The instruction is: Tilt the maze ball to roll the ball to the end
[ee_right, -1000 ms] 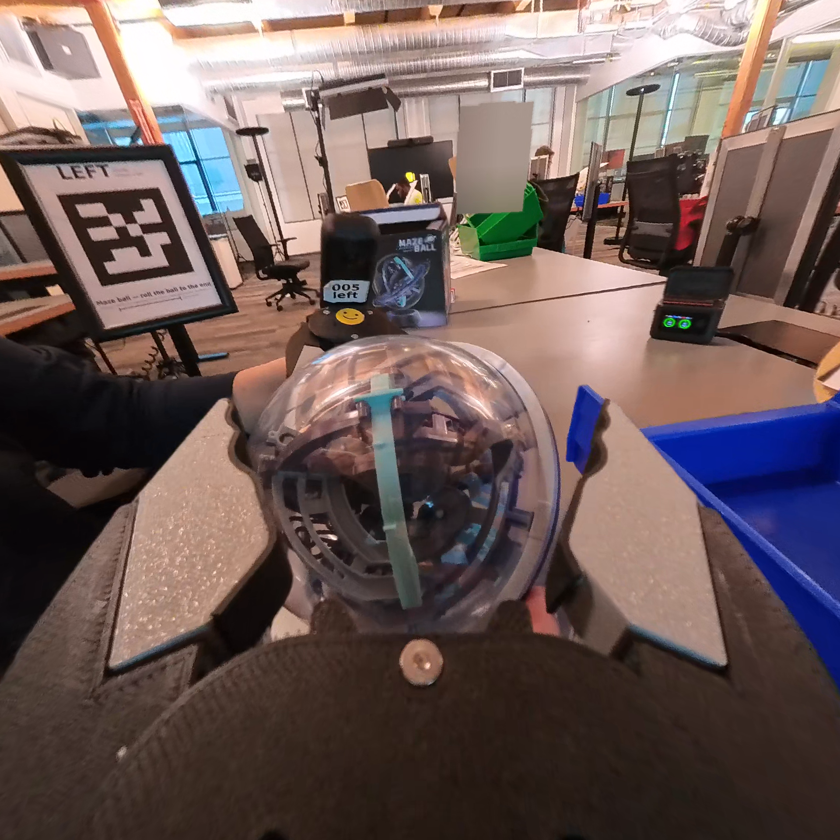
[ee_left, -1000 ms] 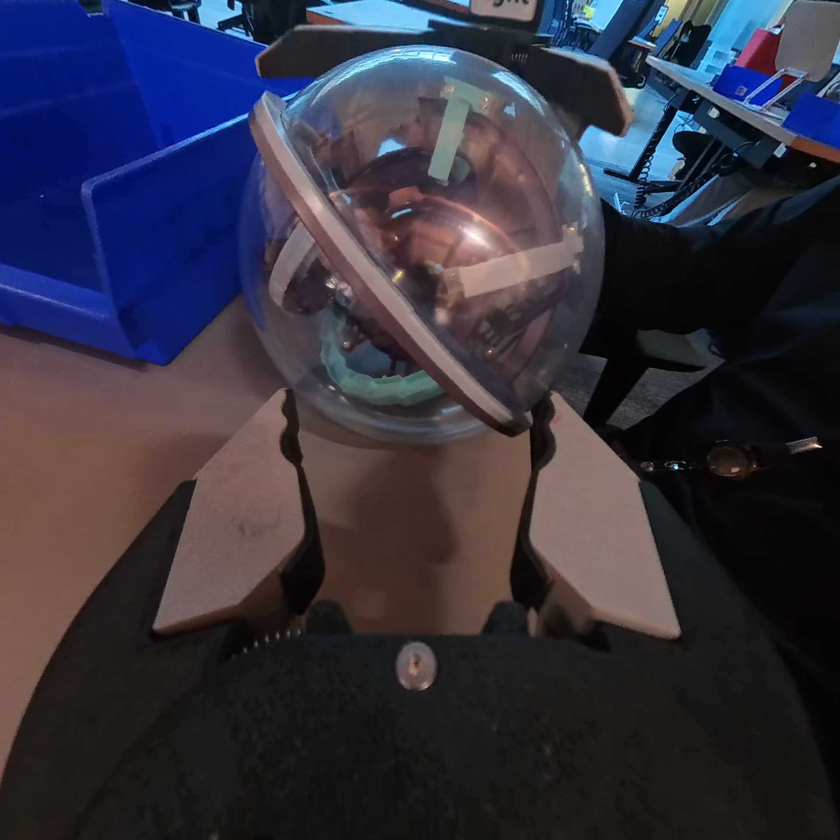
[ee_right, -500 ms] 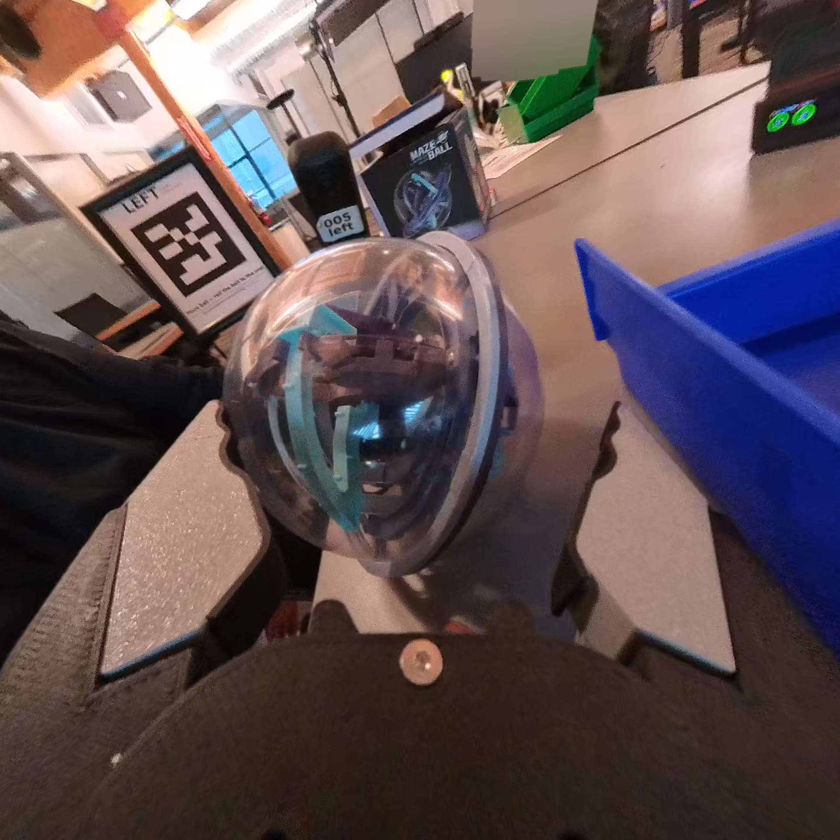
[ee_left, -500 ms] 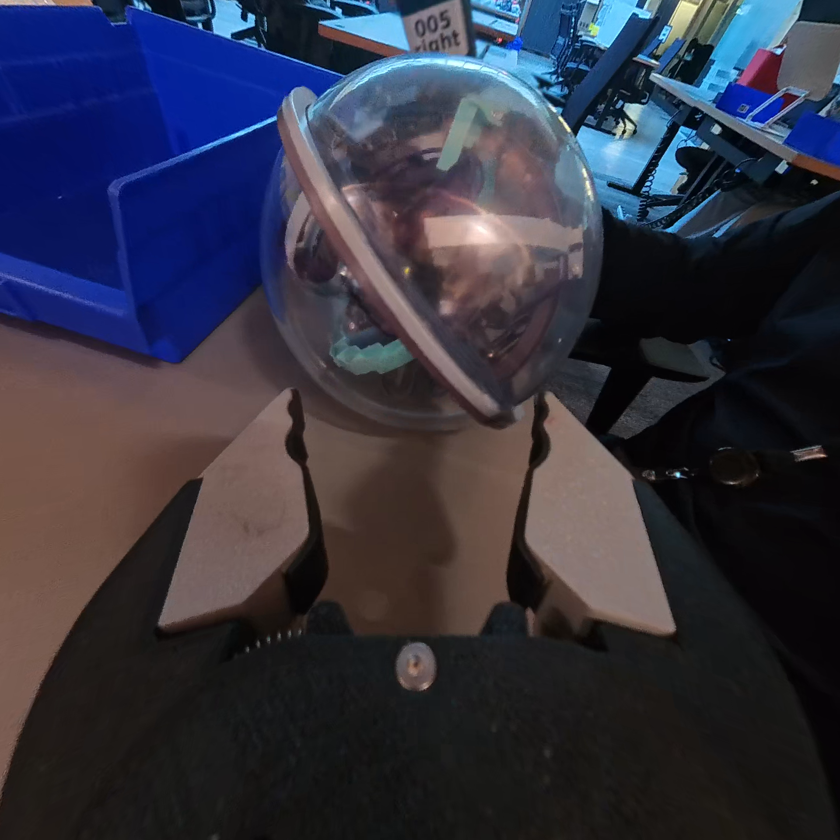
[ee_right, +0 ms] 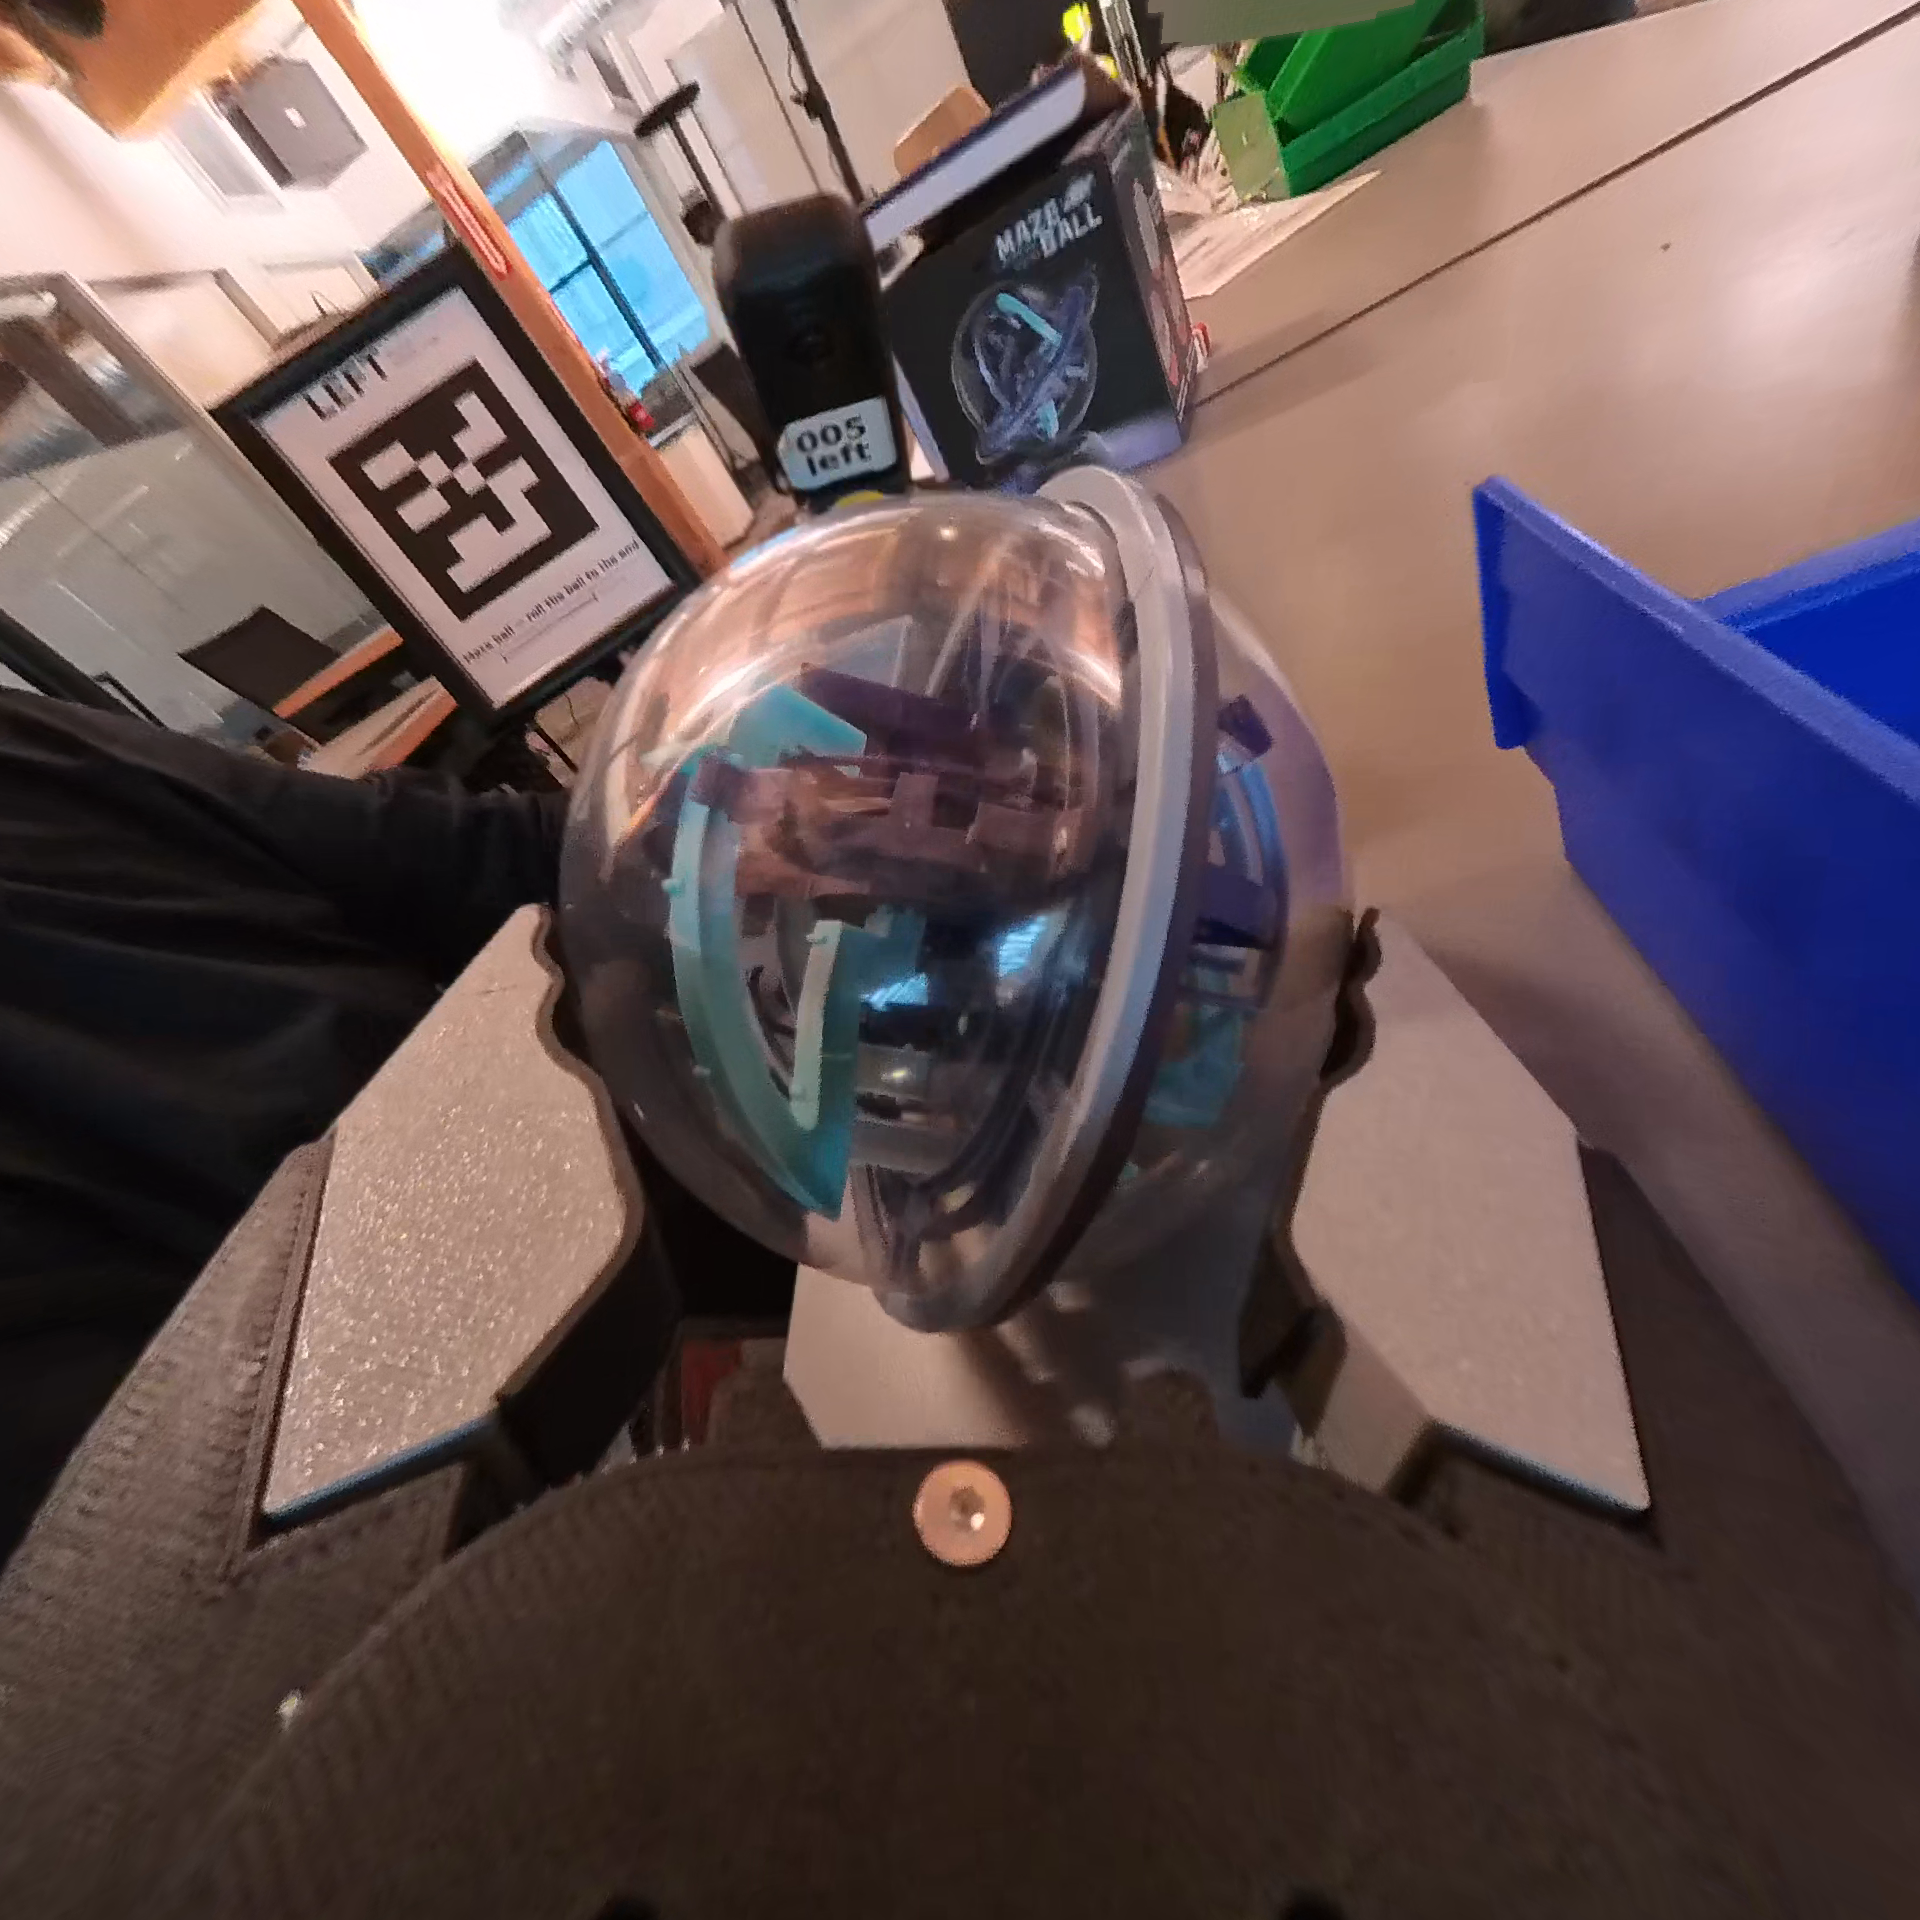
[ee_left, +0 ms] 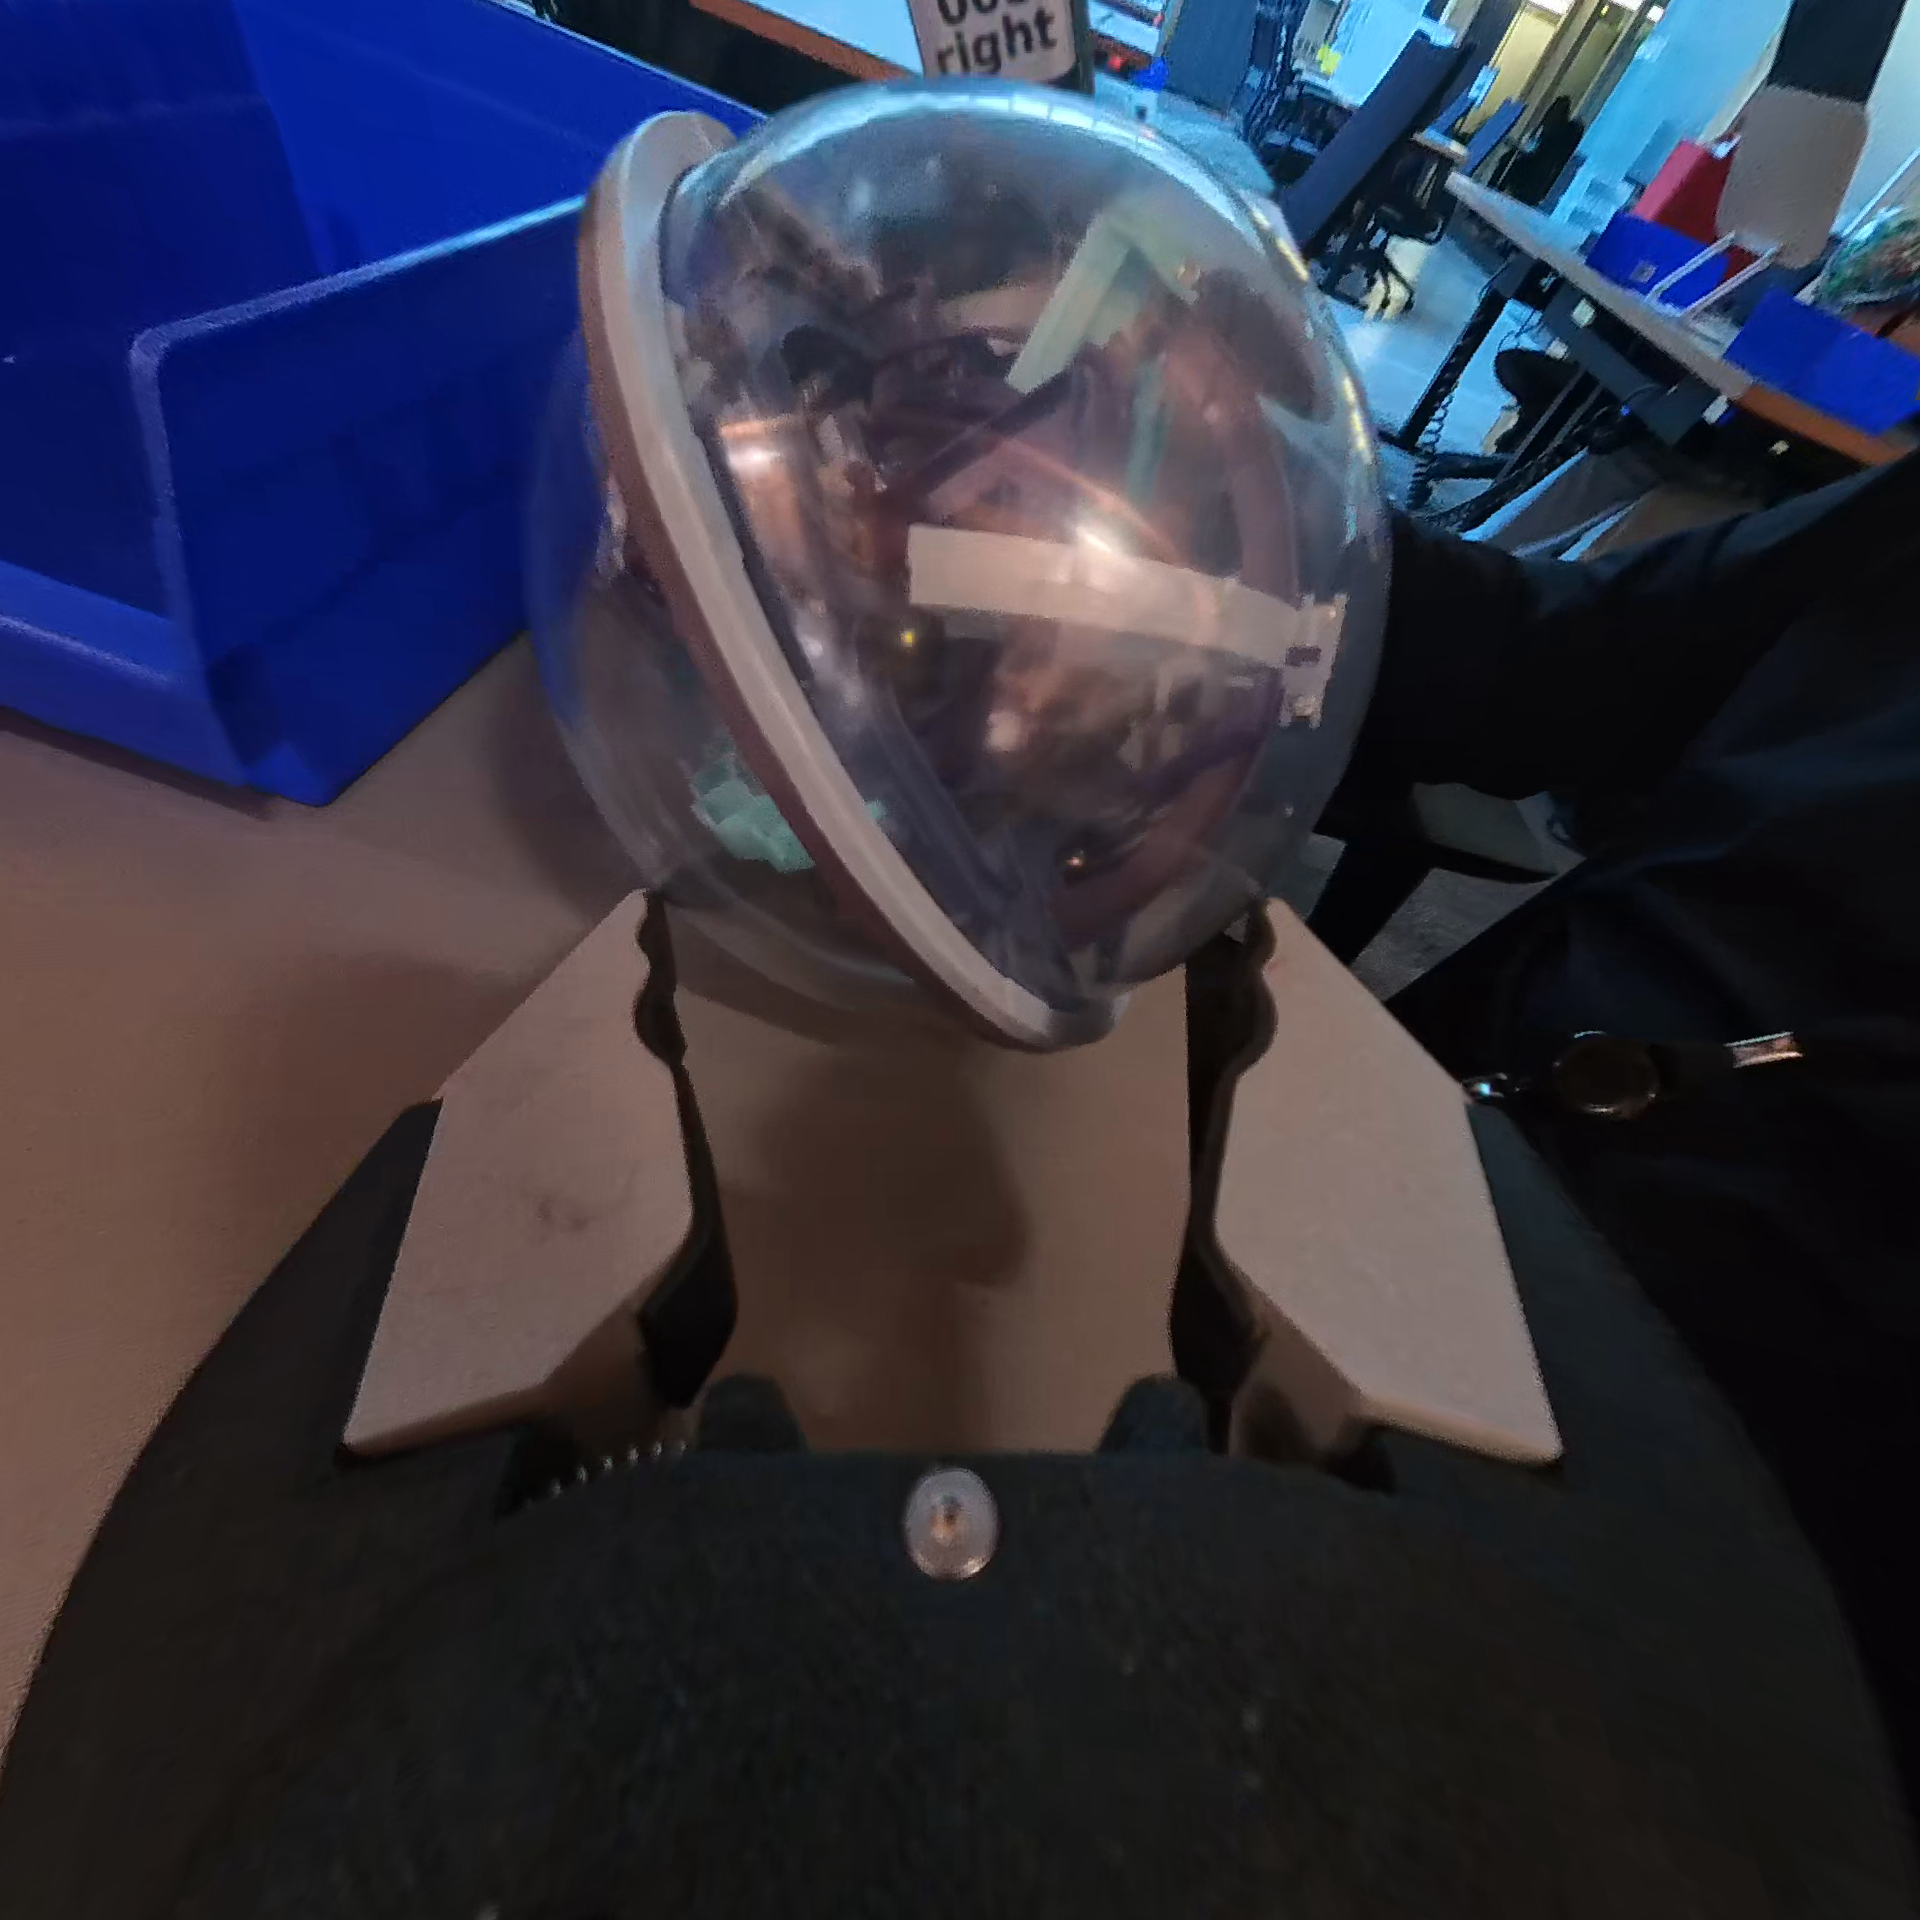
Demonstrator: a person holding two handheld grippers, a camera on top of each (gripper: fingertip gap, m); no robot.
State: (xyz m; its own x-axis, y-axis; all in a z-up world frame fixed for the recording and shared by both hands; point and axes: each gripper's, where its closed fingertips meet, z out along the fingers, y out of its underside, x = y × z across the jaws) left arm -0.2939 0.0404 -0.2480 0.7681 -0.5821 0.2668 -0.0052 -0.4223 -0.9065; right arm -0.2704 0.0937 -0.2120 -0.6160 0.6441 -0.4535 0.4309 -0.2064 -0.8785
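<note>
The right gripper [ee_right: 956,987] is clamped on the maze ball [ee_right: 935,894]: both dark pads [ee_right: 566,997] press against opposite sides of the clear sphere, which sits between the fingers above the table [ee_right: 1558,499]. The ball's grey equator ring runs steeply tilted, with teal and purple track inside. The left gripper [ee_left: 951,935] meets the same maze ball [ee_left: 966,540] from the far side. Its fingertips [ee_left: 652,956] sit at the sphere's lower curve with the jaws spread wide; whether the pads press on the shell cannot be told. Just beyond the ball, to the right gripper's right, stands a blue bin [ee_right: 1704,831] on the table. Farther back are a dark product box [ee_right: 1049,301], a framed sign with a black-and-white marker [ee_right: 447,488], and green trays [ee_right: 1361,83]. A dark sleeve [ee_right: 208,894] enters at the left of the right wrist view.
</note>
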